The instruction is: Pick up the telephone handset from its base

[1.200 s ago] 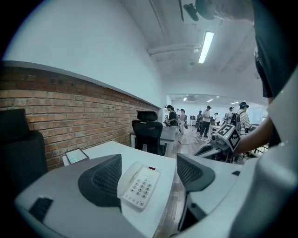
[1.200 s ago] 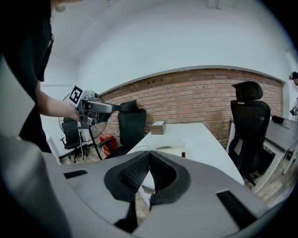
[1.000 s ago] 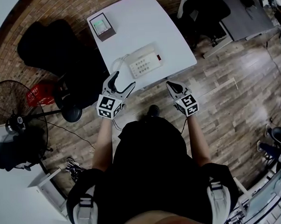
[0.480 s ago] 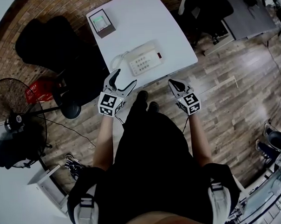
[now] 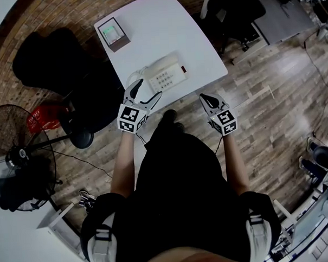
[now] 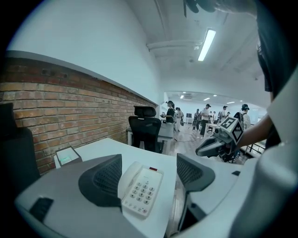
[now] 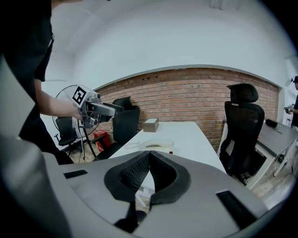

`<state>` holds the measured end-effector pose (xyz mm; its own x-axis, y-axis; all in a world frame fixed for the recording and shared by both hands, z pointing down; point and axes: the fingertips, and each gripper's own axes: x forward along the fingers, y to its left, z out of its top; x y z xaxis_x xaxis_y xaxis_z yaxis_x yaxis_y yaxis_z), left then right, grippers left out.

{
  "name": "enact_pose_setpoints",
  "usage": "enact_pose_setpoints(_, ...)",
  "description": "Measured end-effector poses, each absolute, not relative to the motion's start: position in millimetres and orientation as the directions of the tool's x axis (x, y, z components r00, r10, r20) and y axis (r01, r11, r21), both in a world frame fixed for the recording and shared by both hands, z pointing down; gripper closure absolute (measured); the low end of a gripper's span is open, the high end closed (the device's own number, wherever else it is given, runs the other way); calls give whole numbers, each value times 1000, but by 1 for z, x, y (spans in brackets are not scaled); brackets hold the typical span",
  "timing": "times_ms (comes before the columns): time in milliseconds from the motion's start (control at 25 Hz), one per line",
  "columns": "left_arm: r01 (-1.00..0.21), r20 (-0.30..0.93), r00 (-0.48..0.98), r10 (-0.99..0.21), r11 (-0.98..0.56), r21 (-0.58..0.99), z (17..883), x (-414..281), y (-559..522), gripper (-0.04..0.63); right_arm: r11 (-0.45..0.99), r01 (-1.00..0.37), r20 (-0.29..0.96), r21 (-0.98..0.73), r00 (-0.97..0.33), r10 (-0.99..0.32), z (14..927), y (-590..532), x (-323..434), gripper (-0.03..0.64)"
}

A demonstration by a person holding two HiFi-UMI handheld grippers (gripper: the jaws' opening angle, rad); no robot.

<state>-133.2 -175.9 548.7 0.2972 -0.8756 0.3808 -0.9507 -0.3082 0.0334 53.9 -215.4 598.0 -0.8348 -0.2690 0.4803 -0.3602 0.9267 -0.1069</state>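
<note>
The telephone handset lies seated in its cradle along the left side of the cream phone base, beside the keypad, not yet lifted. The phone sits near the front edge of a white table, close to you and within easy reach. A thin cord loops off the phone's near-left end.

Your left gripper hovers at the table's near edge, just short of the phone. Its jaws are spread wide and grip nothing. Its own view frames the phone in the gap between them, so it looks lined up as the one meant to take the handset.

Your right gripper hangs off the table's front corner, over the wooden floor and well apart from the phone. Its jaws are pressed together and empty. It is likely parked out of the way, since the lift needs only one grip.

Farther back on the table stands a small box with a green top. A black office chair stands beyond the table's right side.
</note>
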Motion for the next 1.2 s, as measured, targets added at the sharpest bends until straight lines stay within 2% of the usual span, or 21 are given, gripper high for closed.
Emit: enact_pose_setpoints(1200, -863, 481, 461, -746, -504, 46, 608, -172, -265, 230, 858, -506, 524, -87, -756, -393, 611, -277, 14, 618)
